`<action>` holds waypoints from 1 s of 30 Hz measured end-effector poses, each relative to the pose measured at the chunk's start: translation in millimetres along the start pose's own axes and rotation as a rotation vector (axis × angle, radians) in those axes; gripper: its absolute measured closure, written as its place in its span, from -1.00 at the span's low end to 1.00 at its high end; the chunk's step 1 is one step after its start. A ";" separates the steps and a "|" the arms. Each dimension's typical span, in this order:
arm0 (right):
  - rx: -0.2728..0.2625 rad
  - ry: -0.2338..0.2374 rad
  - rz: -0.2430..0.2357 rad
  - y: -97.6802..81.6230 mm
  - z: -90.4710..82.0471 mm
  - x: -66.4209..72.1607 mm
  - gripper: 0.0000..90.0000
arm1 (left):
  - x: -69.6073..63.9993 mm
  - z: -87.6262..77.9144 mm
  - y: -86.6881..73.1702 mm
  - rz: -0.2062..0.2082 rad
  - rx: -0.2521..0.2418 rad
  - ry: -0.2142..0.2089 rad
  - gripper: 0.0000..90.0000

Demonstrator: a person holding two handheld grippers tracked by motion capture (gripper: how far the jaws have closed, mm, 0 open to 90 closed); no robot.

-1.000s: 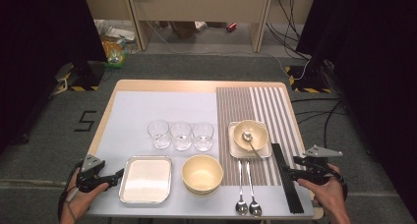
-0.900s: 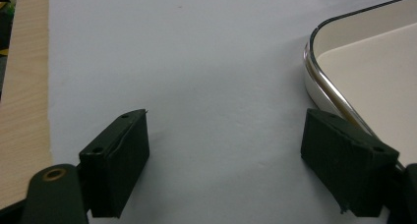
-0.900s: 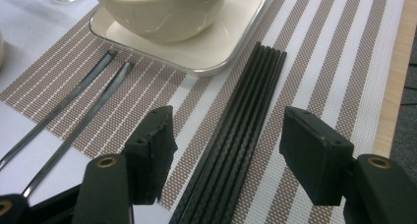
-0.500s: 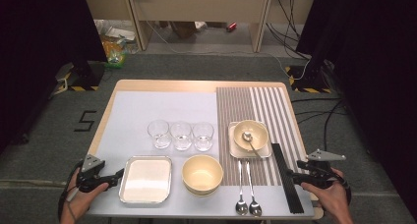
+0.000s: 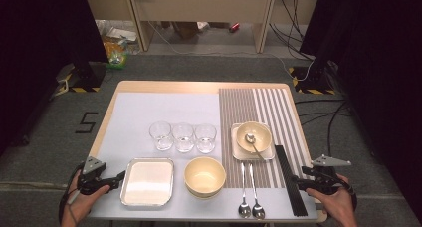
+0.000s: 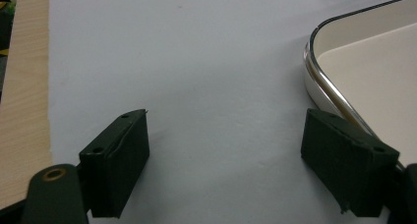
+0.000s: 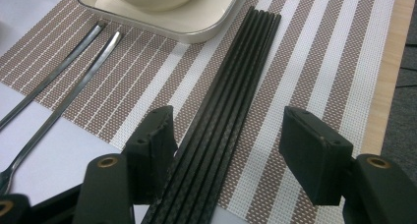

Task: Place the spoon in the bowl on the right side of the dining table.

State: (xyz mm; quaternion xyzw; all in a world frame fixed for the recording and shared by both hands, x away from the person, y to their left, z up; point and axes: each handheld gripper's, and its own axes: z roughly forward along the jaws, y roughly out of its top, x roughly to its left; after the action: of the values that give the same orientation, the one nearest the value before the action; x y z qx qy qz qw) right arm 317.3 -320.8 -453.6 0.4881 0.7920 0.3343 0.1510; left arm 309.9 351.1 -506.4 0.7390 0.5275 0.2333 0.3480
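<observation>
**Right gripper lining up on the black chopsticks**

Sitting on a wooden table (image 5: 107, 118) covered by a pale mat, with a brown-and-white striped placemat (image 5: 259, 105) taking up the right part. Lying along the placemat's right near edge: a bundle of black chopsticks (image 5: 287, 179), long axis running near to far, near ends almost at the table's front edge. Resting just left of them: a cream bowl on a square plate (image 5: 234, 152), and two metal spoons (image 5: 250, 194) parallel to the sticks.

Hovering just right of the chopsticks: the right gripper (image 5: 301, 182), far nearer to them than the left. In the right gripper view, straddling the bundle (image 7: 223, 121) with jaws standing apart, left pad close against the sticks, right pad well clear, nothing clamped. Calling, by this reading, for a squeeze across the sticks' width, not along their length.

Waiting at the near left corner: the left gripper (image 5: 118, 177), jaws wide and empty, just beside the metal-rimmed tray (image 5: 130, 163).
</observation>
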 end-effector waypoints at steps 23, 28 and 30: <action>0.027 -0.001 -0.005 -9.6 0.1 -1.8 -0.07 | 0.3 0.4 0.2 -0.001 0.000 -0.001 -0.62; 0.030 0.001 -0.013 -12.7 0.1 -2.4 -0.04 | 0.3 0.4 0.2 -0.001 0.001 0.000 -0.62; 0.037 0.004 -0.010 -14.4 0.0 -1.8 -0.03 | 0.9 -0.4 0.7 0.001 0.013 -0.007 -0.62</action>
State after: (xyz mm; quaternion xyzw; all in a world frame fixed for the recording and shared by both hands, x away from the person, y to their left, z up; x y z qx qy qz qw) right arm 308.5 -326.7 -463.6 0.4863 0.8006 0.3199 0.1419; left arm 310.3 351.9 -505.6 0.7425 0.5273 0.2274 0.3449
